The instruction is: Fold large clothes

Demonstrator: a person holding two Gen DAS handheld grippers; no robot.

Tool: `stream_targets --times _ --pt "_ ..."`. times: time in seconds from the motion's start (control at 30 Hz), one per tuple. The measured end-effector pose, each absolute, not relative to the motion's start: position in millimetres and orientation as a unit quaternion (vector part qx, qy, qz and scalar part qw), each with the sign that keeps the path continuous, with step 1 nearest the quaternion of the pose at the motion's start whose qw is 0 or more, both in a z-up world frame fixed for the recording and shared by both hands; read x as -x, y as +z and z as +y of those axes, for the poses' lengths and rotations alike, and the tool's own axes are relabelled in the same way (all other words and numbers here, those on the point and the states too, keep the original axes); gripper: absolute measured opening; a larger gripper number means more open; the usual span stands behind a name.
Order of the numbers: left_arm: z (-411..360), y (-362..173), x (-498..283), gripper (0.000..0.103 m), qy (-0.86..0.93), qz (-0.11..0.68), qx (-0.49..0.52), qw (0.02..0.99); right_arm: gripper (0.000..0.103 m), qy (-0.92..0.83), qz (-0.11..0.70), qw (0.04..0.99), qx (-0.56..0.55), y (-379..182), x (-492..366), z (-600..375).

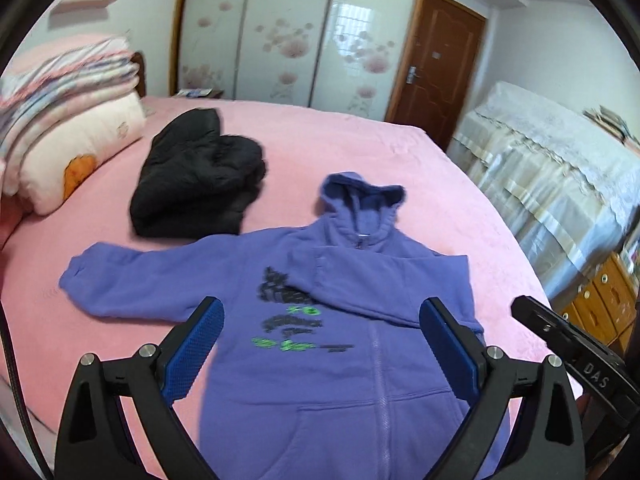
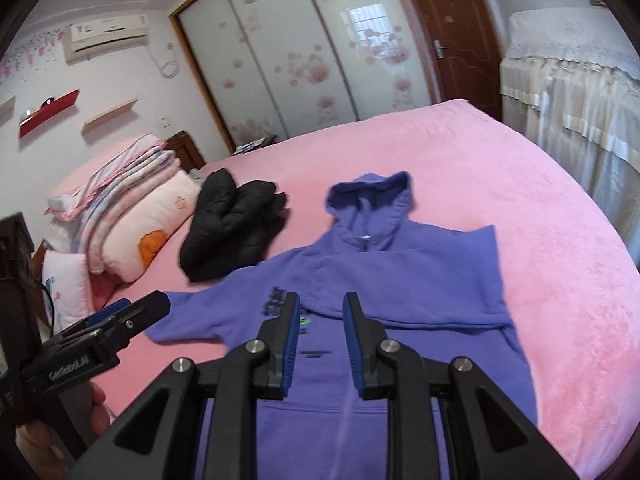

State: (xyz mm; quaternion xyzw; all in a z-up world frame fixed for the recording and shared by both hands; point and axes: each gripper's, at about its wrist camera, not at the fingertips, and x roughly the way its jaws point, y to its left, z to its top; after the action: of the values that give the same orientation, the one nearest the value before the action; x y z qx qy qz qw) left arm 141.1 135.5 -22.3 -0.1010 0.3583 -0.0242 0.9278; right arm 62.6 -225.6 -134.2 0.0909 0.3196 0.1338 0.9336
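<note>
A purple zip hoodie lies face up on the pink bed, hood pointing away. Its right sleeve is folded across the chest; its left sleeve lies stretched out to the left. My left gripper is wide open and empty above the chest print. My right gripper is open with a narrow gap, empty, above the hoodie near the folded sleeve's cuff. The right gripper's body shows in the left wrist view; the left gripper shows in the right wrist view.
A folded black padded jacket lies on the bed behind the hoodie's left sleeve. Stacked quilts and pillows sit at the bed's left. A lace-covered cabinet, a door and a wardrobe stand beyond the bed.
</note>
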Motion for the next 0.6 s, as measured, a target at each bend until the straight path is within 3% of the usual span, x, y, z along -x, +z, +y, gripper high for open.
stream_targets --times 0.17,0.3,0.6 --pt "212.6 -16.0 -133.6 0.098 0.009 0.357 0.116 0.927 0.022 0.127 0.317 0.938 -0.054 -117.9 -62.4 -189.2" --pt "276.0 -21.3 -129.3 0.098 0.042 0.357 0.11 0.927 0.036 0.124 0.316 0.94 -0.034 -116.7 -75.2 -158.3" --pt "390.4 -81.2 -158.5 0.098 0.072 0.398 0.148 0.902 0.036 0.132 0.346 0.929 -0.02 -153.8 -134.3 -79.8"
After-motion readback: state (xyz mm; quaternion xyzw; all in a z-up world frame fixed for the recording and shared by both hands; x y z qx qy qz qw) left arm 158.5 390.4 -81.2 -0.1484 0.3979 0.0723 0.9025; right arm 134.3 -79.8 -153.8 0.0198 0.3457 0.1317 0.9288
